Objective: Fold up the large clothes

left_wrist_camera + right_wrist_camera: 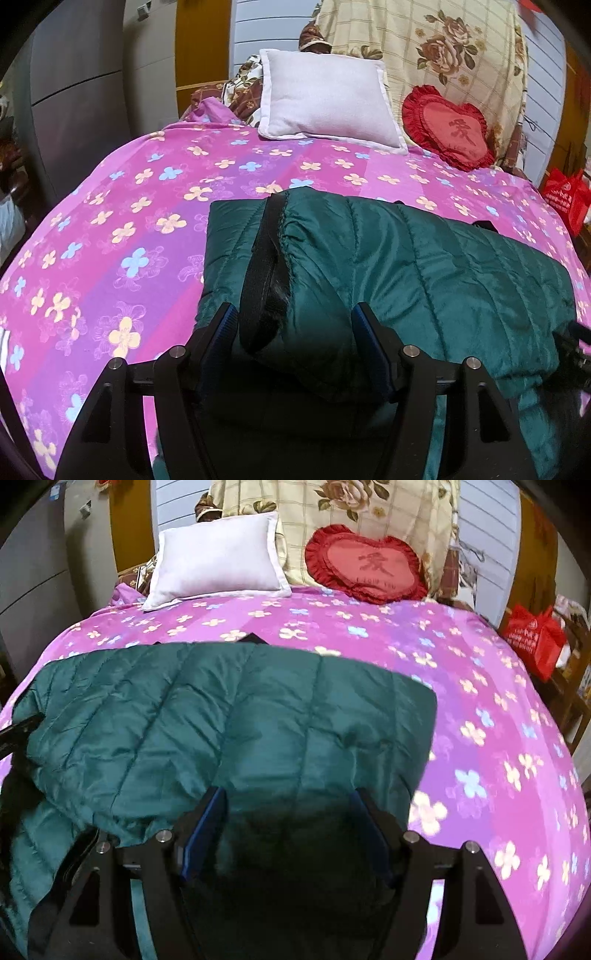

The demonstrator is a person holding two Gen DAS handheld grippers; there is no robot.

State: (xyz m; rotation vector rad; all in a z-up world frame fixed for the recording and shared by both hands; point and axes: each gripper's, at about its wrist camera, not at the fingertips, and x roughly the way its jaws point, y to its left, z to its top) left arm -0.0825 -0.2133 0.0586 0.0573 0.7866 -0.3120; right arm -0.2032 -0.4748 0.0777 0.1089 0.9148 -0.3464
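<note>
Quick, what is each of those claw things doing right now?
Left gripper: open, jaws either side of the green jacket, not pinching it.
Right gripper: open above the jacket, holding nothing.

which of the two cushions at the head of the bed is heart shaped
The red cushion with the ruffled edge, leaning on the floral blanket. The other, the white pillow, is a plain rectangle.

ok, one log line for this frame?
step: folding | jacket: folded on bedsheet | left gripper: open, over jacket | right gripper: open, over jacket
</note>
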